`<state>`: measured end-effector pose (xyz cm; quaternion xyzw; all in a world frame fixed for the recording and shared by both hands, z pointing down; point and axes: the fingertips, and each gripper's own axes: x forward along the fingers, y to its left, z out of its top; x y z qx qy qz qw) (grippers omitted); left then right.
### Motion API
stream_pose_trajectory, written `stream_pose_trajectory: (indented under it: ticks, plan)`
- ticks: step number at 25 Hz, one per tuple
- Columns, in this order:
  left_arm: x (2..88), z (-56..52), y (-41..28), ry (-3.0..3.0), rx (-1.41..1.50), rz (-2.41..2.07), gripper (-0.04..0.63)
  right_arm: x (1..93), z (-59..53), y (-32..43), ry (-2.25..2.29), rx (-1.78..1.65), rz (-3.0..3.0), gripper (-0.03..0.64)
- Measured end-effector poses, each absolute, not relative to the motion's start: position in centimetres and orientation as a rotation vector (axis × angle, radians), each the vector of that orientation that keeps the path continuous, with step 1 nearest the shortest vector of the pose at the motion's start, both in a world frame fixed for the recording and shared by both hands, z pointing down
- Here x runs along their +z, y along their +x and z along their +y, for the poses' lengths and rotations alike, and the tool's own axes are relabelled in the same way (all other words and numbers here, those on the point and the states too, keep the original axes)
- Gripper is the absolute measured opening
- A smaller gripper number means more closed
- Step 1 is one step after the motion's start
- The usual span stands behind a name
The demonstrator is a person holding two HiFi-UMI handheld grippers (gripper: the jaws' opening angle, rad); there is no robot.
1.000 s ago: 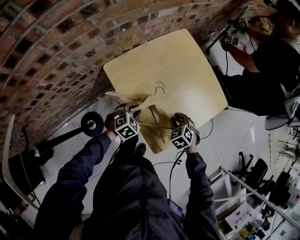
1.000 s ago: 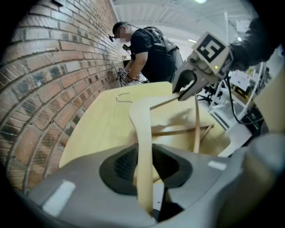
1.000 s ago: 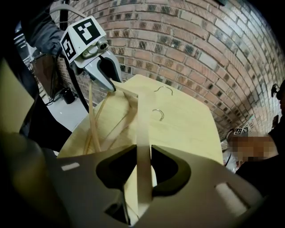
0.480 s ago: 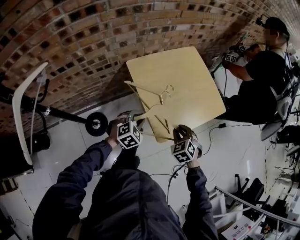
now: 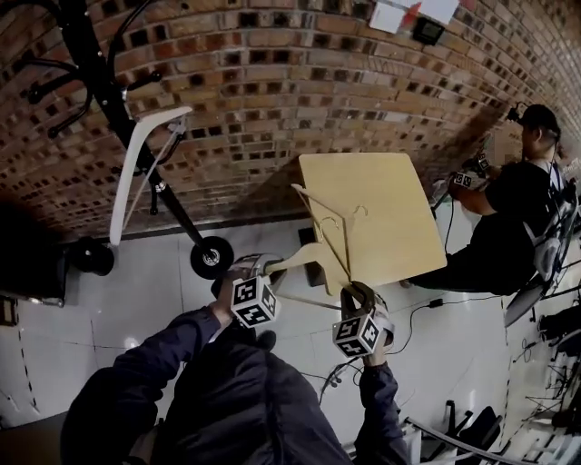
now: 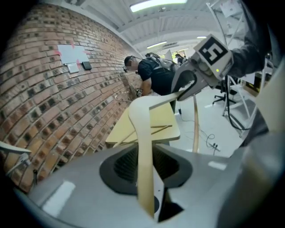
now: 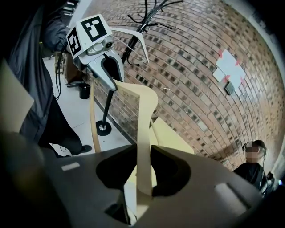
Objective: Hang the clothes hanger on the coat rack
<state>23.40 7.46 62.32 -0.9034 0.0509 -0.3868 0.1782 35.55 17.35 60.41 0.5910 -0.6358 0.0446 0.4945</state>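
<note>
A pale wooden clothes hanger [image 5: 313, 257] with a wire hook [image 5: 359, 211] hangs in the air in front of the table, held at both ends. My left gripper [image 5: 260, 271] is shut on its left arm [image 6: 143, 147], which runs up between the jaws. My right gripper [image 5: 356, 293] is shut on the other arm [image 7: 143, 133]. Each gripper view shows the opposite gripper clamped on the far end, the right one [image 6: 192, 82] and the left one [image 7: 107, 67]. The black coat rack [image 5: 91, 64] stands at the left against the brick wall, its hooks [image 7: 149, 11] high up.
A white hanger [image 5: 138, 173] hangs on the rack. The rack's round base [image 5: 211, 257] rests on the floor by the wall. A light wooden table [image 5: 381, 209] stands behind the hanger. Another person [image 5: 513, 218] works at the right. Cables lie on the floor.
Both grippers have lifted the hanger up off the table and carried it left toward the wall. The view has swung up, and the rack's pole and the white hanger have come into sight.
</note>
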Motion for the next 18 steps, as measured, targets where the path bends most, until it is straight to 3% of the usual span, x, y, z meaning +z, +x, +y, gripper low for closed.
stream_pose_trajectory:
  ticks: [18]
  plan:
    - [58.8, 4.1, 1.3, -2.517, -1.130, 0.686, 0.098, 56.7, 9.2, 16.3, 1.178, -0.227, -1.731, 0.103]
